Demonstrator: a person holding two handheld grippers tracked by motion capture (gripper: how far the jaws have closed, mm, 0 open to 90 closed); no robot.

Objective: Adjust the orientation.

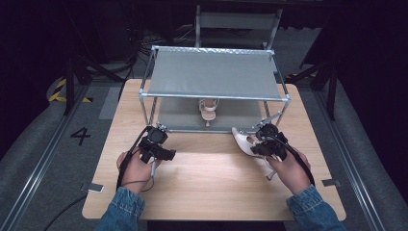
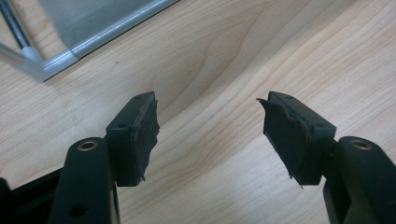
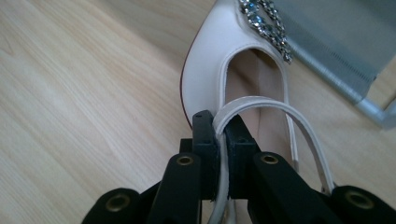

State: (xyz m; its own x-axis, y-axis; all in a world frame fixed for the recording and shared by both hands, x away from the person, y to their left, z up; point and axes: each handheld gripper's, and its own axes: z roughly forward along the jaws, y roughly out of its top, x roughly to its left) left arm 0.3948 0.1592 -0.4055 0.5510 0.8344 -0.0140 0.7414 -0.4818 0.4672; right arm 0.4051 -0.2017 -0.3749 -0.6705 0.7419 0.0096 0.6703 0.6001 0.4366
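We see a wooden table (image 1: 211, 183) whose near half is bare board, with open room between the two hands and towards the front edge; the far half is taken up by a two-tier metal rack (image 1: 214, 96), whose frame stands just beyond both grippers. On the rack's lower shelf, near its front rail, stands a second pale shoe (image 1: 209, 109). Our left gripper (image 2: 208, 135) hovers over bare wood a little short of the rack's near left corner; its jaws stand wide apart with nothing between them, and its own view shows the worn black pads (image 2: 142, 135) over the grain. Our right gripper (image 3: 223, 140) has its jaws pinched together on the thin strap (image 3: 261, 105) of a white high-heeled shoe (image 3: 205, 70), which we see near the right side of the table, just before the rack's near right leg, toe pointing towards the rack. From above, the shoe's slim heel trails back under the right hand (image 1: 288, 168), and we cannot tell whether it touches the board. The right gripper view adds what the high view is too small to give: a jewelled ornament (image 3: 266, 23) across the toe and a dark red edge along the sole.
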